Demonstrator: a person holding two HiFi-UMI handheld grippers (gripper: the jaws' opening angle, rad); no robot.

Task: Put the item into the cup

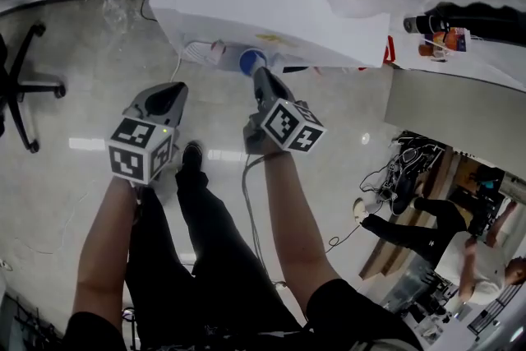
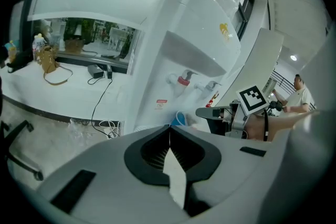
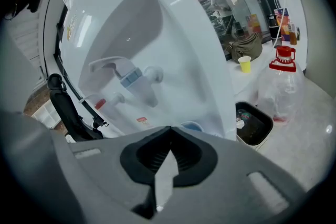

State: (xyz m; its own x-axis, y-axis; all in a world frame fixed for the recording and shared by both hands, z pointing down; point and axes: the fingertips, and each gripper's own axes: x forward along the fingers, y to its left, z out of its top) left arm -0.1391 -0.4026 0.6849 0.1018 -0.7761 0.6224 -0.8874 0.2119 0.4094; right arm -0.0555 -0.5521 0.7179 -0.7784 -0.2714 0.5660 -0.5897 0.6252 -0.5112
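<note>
Before the tall white plastic water dispenser (image 1: 271, 4), the left gripper (image 1: 174, 90) hangs at seven o'clock from the small round blue cup (image 1: 251, 60), jaws together, empty. The right gripper (image 1: 261, 76), jaws likewise closed on nothing, points at the cup from six o'clock.

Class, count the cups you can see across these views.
2. A blue cup stands at the base of the water dispenser; a small yellow cup sits on the counter. Others may be hidden.
</note>
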